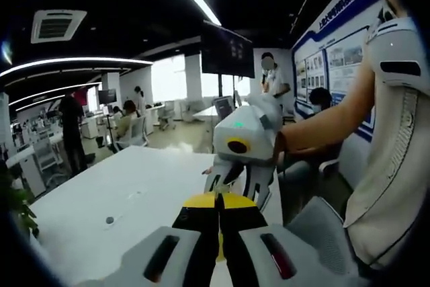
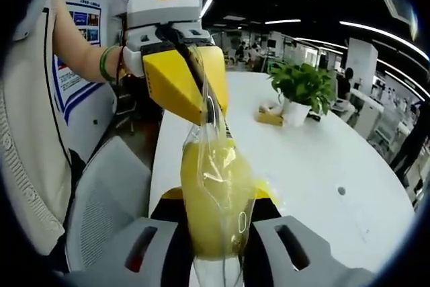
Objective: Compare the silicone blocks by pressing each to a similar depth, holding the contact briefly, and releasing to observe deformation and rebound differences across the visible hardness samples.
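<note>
Two tongs are on one yellow silicone block in a clear bag, held up over the white tabletop. The right tongs are clamped on its near end and the left tongs pinch the far end. So its long axis runs straight between them, pointing tongs to tongs. From the left gripper view, the left tongs look closed on something yellow.

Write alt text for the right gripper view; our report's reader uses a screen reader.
Both grippers pinch a clear bag holding something yellow: right gripper below, left gripper above, over a white table. A potted plant stands farther back.
</note>
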